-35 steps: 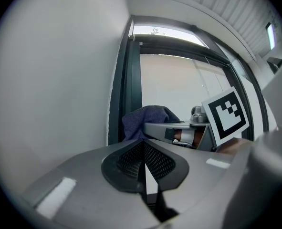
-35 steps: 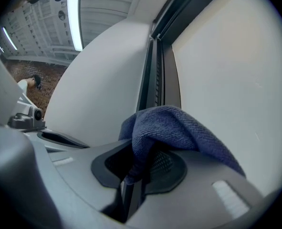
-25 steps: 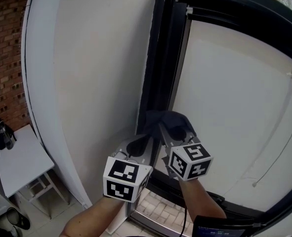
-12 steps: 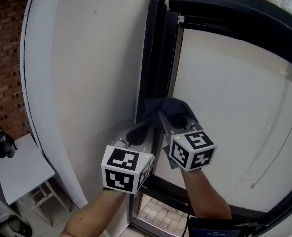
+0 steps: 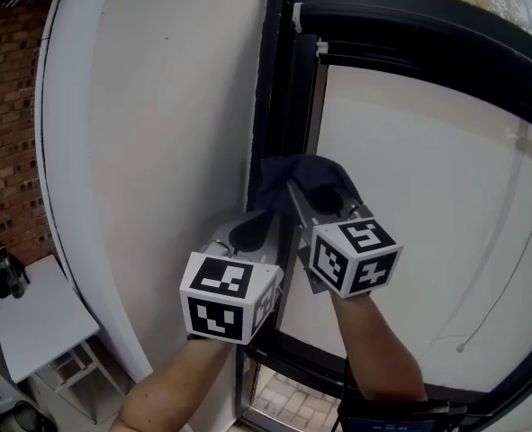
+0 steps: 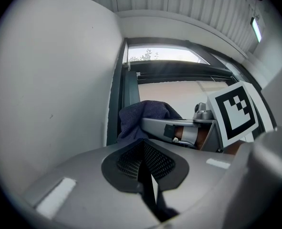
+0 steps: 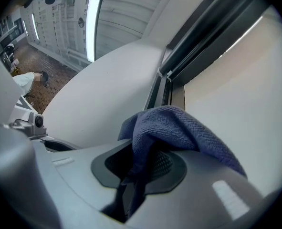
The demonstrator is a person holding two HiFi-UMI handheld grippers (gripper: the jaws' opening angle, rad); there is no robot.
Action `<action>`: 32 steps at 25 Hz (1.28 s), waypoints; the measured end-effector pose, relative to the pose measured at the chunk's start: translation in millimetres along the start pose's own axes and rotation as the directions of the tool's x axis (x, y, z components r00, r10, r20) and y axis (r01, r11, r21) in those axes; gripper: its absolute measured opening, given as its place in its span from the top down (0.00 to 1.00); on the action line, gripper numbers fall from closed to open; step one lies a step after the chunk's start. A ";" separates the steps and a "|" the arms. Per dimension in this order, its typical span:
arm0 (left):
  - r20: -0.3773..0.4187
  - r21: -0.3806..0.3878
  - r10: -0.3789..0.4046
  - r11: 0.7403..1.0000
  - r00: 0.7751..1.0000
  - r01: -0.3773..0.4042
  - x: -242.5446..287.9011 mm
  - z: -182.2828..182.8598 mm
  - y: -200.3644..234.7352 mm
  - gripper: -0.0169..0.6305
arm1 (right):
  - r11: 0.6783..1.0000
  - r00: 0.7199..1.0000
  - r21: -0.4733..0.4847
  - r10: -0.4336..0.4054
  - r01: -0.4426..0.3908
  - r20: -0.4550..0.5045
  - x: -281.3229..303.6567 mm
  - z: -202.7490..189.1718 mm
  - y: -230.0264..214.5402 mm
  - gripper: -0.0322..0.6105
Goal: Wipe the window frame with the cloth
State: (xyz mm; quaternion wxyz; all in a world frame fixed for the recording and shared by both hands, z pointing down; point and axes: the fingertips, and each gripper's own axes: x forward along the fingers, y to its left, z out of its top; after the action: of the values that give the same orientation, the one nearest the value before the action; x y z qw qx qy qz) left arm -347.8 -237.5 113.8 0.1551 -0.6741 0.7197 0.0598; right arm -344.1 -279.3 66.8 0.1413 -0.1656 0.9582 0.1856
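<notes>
A dark blue cloth (image 5: 297, 178) is bunched against the black window frame (image 5: 284, 106), at its vertical left post. My right gripper (image 5: 312, 198) is shut on the cloth (image 7: 174, 128), which drapes over its jaws in the right gripper view. Just left of it and a little lower, my left gripper (image 5: 247, 232) is shut with nothing between its jaws, beside the white wall. In the left gripper view the cloth (image 6: 143, 116) shows ahead, pressed to the frame (image 6: 117, 104), with the right gripper (image 6: 155, 123) reaching in from the right.
A white wall (image 5: 175, 133) runs left of the frame. A pale blind or pane (image 5: 428, 205) fills the window, with a cord (image 5: 491, 268) hanging at the right. Below left stand a small white table (image 5: 36, 309) and a brick wall (image 5: 9, 124).
Both grippers and the cloth have risen up the vertical frame post over the last second. The grip on the cloth is unchanged.
</notes>
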 end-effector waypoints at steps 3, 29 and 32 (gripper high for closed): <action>0.030 0.010 0.000 1.000 1.000 -0.001 4.2 14.3 0.7 0.98 | 1.000 1.000 -0.016 0.003 -0.003 0.017 4.2 13.3 -4.4 0.85; 0.149 0.079 -0.008 0.997 0.989 -0.003 31.8 79.7 17.8 0.98 | 0.991 0.981 -0.125 -0.028 0.053 0.194 42.3 130.8 -40.5 0.85; 0.148 0.081 -0.010 0.997 0.989 -0.002 36.1 80.5 19.2 0.98 | 0.991 0.977 -0.121 -0.029 0.056 0.209 45.2 141.2 -44.1 0.85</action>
State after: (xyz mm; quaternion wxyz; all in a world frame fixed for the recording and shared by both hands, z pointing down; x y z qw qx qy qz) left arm -356.9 -246.4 24.4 0.2353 -0.6626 0.7066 0.0800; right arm -339.2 -273.1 -87.7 0.2334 -0.1744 0.9208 0.2592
